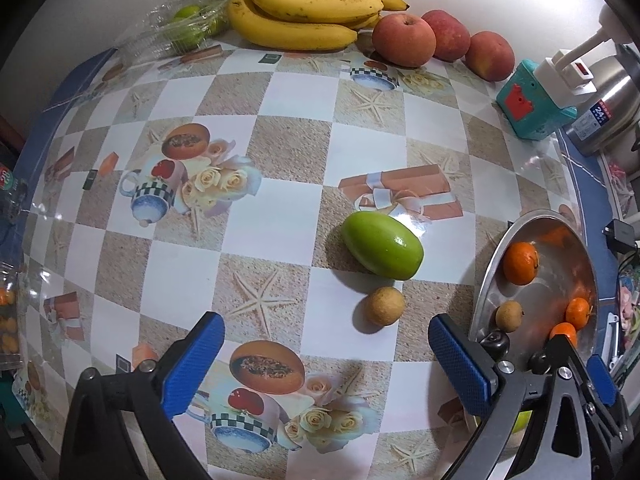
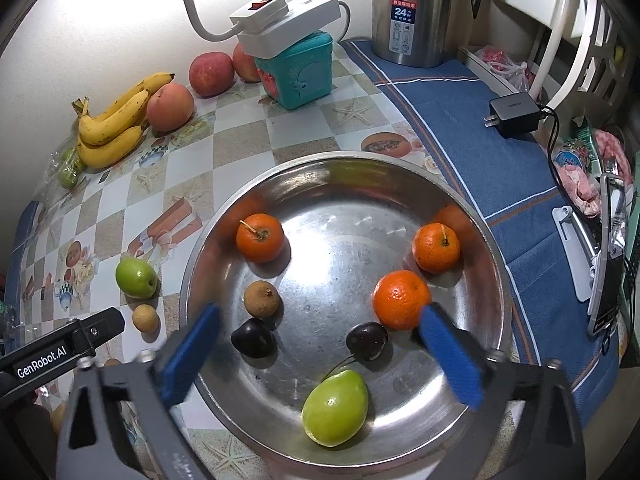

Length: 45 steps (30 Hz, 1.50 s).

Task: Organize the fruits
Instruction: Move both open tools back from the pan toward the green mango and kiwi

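Both tools are spread and empty. Left tool [image 1: 326, 350] hovers by a smooth green jujube [image 1: 382, 246] and rough tan longan [image 1: 383, 306], both on the surface beside the shiny steel bowl [image 2: 472, 216]; right tool [image 2: 320, 344] hangs above it.

You had three oranges [image 2: 260, 237], two cherries [image 2: 253, 337], one longan [image 2: 261, 298] and one green fruit [image 2: 335, 407] inside the metal bowl [image 2: 494, 264]. Beside the bowl lay one more green fruit [image 1: 382, 245] and one longan [image 1: 383, 305]. Beyond the bowl sat three apples [image 1: 403, 40] and one banana bunch [image 1: 304, 12].
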Tool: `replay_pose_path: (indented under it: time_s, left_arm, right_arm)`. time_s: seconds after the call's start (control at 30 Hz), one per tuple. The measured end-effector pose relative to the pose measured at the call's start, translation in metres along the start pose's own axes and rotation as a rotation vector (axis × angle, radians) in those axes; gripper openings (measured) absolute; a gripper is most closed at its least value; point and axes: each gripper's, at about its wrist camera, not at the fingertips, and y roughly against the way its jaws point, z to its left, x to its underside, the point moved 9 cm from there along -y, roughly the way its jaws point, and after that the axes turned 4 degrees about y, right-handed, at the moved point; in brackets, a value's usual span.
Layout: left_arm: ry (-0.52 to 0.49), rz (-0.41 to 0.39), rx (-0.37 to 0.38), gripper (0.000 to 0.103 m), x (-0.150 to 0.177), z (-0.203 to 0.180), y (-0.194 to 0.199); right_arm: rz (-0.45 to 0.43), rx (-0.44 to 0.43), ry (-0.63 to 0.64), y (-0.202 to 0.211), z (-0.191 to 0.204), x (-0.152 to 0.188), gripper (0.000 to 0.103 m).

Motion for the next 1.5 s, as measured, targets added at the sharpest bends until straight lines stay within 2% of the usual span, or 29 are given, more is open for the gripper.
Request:
replay_pose_path:
  time_s: [0.47, 0.6, 0.73, 0.97, 1.07, 1.27, 1.37, 1.5]
  left_arm:
    - [-0.06, -0.113, -0.025, 0.103, -0.024, 0.005, 0.021]
    - [-0.056, -0.181, -0.086, 0.103, -0.037, 0.018, 0.034]
    - [-0.043, -0.213, -0.139, 0.103, -0.047, 0.027, 0.04]
    - [-0.082, -0.199, -0.167, 0.103, -0.057, 0.022, 0.038]
    - [-0.081, -0.221, -0.159, 0.103, -0.068, 0.021, 0.045]
    - [-0.064, -0.215, -0.118, 0.103, -0.08, 0.029, 0.043]
    - [-0.05, -0.187, -0.059, 0.103, -0.082, 0.041, 0.037]
    - [0.002, -0.151, 0.007, 0.103, -0.085, 0.067, 0.031]
  right_arm:
    - [-0.026, -0.023, 0.028, 0.002, 0.009, -0.003, 0.102]
    - [-0.048, -0.034, 0.026, 0.005, 0.011, -0.006, 0.102]
    - [-0.072, -0.037, 0.016, 0.01, 0.011, -0.011, 0.102]
    - [-0.1, -0.036, 0.023, 0.015, 0.015, -0.018, 0.102]
    - [-0.106, -0.027, 0.019, 0.015, 0.015, -0.019, 0.102]
    - [-0.127, -0.017, 0.025, 0.016, 0.02, -0.023, 0.102]
    - [-0.147, 0.002, 0.031, 0.017, 0.021, -0.026, 0.102]
    - [-0.155, -0.019, 0.024, 0.018, 0.027, -0.029, 0.102]
